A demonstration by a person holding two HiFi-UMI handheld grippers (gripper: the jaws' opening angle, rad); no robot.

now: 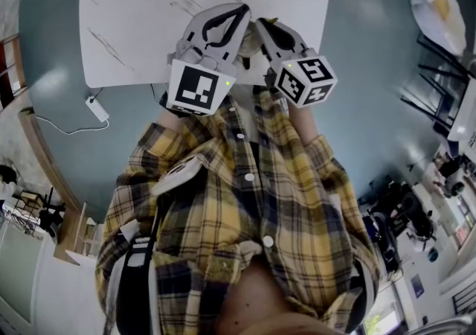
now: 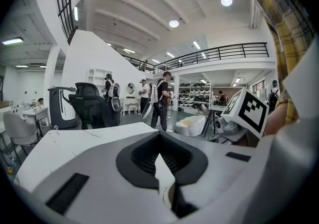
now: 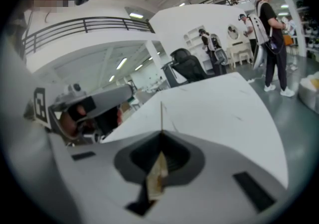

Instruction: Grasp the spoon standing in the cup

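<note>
Head view: two tools, the left tool [image 1: 242,8] and the right tool [image 1: 262,24], tips close together over one white surface [image 1: 141,6]

Left gripper view: its jaw tips meet, with a pale curved rim [image 2: 171,195] low in the gap behind them

Right gripper view alone shows the one spoon [image 3: 157,178], clamped edge-on between that tool's jaws

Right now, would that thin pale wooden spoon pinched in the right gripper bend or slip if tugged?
Probably light: the thin pale wooden spoon shows as a mere sliver between the shut fingers of the right gripper. Likely stiff: its end stands straight above them. It might pivot, pinched at one narrow spot.
</note>
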